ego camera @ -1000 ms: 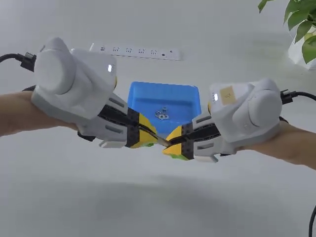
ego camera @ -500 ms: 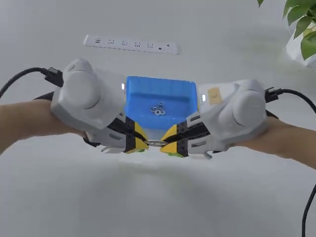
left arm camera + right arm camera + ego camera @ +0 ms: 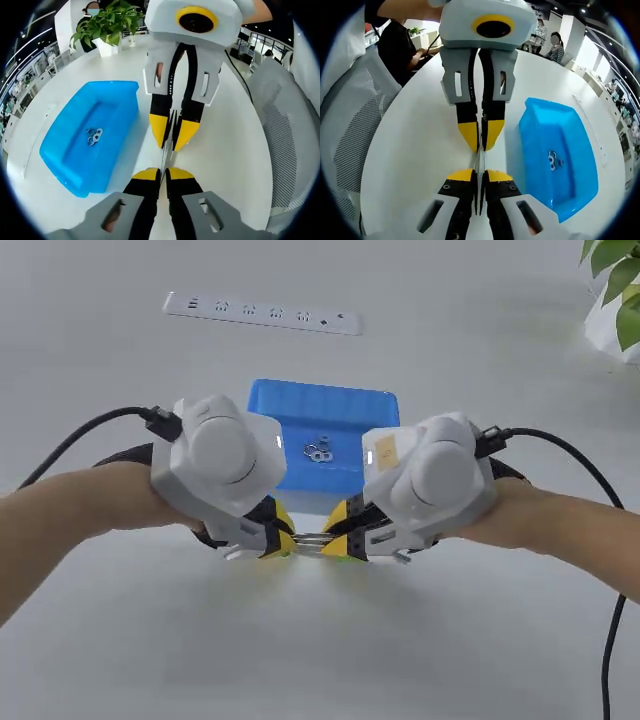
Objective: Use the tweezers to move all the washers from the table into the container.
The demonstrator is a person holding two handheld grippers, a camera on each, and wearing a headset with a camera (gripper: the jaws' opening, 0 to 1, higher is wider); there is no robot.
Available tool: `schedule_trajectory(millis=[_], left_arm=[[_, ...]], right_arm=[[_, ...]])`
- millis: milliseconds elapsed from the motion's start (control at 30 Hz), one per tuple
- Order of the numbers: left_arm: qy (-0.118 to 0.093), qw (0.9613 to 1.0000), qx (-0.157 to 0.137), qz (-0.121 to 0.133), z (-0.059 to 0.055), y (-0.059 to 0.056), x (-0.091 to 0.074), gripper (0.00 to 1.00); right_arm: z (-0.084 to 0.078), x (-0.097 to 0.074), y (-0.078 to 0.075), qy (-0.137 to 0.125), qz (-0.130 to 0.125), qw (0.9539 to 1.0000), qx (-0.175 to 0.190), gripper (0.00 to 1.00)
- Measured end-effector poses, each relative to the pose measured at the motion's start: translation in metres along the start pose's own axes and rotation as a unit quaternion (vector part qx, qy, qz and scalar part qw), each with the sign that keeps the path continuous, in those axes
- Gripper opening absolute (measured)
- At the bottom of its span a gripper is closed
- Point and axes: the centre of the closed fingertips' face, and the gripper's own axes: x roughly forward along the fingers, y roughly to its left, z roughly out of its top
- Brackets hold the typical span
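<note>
Metal tweezers bridge the gap between the two tools, a thin bright strip lying level above the bench. The left tool is pressed together on one end and the right tool pinches the other, so their yellow tips nearly meet.

The main risk, as I judge it, is the shared hold. If one tool lets go before the other has a firm pinch, the slim strip could slide out and fall to the bench. If the two tools twist or pull against each other, the arms could bend or spring out sideways. A pinch too near the tweezers' points would also leave nothing free to pick with.

The container, a blue tray, sits just beyond the meeting tips, on the left tool's left side and the right tool's right. The washers lie inside it as a small cluster of silvery rings on its floor, some touching. I can make out none on the bench around the tools, so little of the task may remain.
</note>
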Motion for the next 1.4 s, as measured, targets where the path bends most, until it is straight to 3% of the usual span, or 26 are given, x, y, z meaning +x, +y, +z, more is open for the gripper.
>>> schedule_trajectory(millis=[33,367,633,700,733,800,833,900,933,1000,1067,1100,1200,1267,1300,1400], left_arm=[[0.0,1.0,0.001,0.001,0.0,0.001,-0.001,0.09],[-0.002,1.0,-0.007,0.002,0.002,-0.004,-0.001,0.17],[0.008,0.9997,-0.004,0.023,-0.005,-0.002,-0.011,0.26],[0.003,0.9995,-0.01,0.029,-0.011,-0.002,-0.018,0.26],[0.005,0.9994,-0.014,0.033,-0.015,-0.001,-0.021,0.27],[0.006,0.9986,-0.021,0.047,-0.025,-0.001,-0.031,0.29],[0.0,0.9983,-0.026,0.052,-0.027,-0.002,-0.036,0.31],[-0.042,0.9955,-0.06,0.061,-0.021,-0.007,-0.048,0.37],[-0.084,0.9927,-0.063,0.059,-0.01,-0.012,-0.057,0.47],[-0.111,0.9891,-0.081,0.054,-0.004,-0.022,-0.071,0.62],[-0.11,0.9897,-0.074,0.055,-0.004,-0.028,-0.083,0.63],[-0.118,0.9881,-0.073,0.065,-0.002,-0.028,-0.091,0.65],[-0.154,0.9795,-0.094,0.09,0.008,-0.026,-0.11,0.78],[-0.18,0.9734,-0.081,0.117,0.014,-0.024,-0.123,0.83],[-0.183,0.972,-0.072,0.129,0.014,-0.023,-0.127,0.86],[-0.171,0.9698,-0.091,0.148,0.006,-0.028,-0.134,1.0]], right_arm=[[-0.001,-0.002,0.0,-0.001,-0.003,0.9999,0.015,0.09],[-0.002,-0.002,-0.004,-0.003,-0.003,0.9991,0.042,0.15],[-0.003,-0.005,-0.006,0.014,-0.017,0.999,0.038,0.21],[0.008,-0.012,-0.004,-0.025,-0.024,0.9974,0.064,0.21],[0.017,-0.019,-0.001,-0.056,-0.026,0.9937,0.093,0.22],[0.02,-0.033,0.0,-0.079,-0.045,0.9907,0.101,0.23],[0.02,-0.039,0.001,-0.083,-0.054,0.99,0.1,0.25],[0.018,-0.053,-0.002,-0.095,-0.09,0.9869,0.095,0.3],[0.021,-0.063,-0.006,-0.114,-0.115,0.9831,0.086,0.33],[0.023,-0.08,-0.005,-0.137,-0.134,0.9758,0.105,0.42],[0.021,-0.092,-0.004,-0.141,-0.148,0.9723,0.114,0.51],[0.018,-0.099,-0.002,-0.137,-0.153,0.9724,0.111,0.53],[0.014,-0.115,0.0,-0.133,-0.171,0.9704,0.107,0.6],[0.021,-0.129,0.001,-0.159,-0.184,0.964,0.108,0.64],[0.023,-0.134,0.003,-0.167,-0.186,0.9617,0.112,0.66],[0.023,-0.148,0.004,-0.161,-0.21,0.9587,0.105,0.77]])
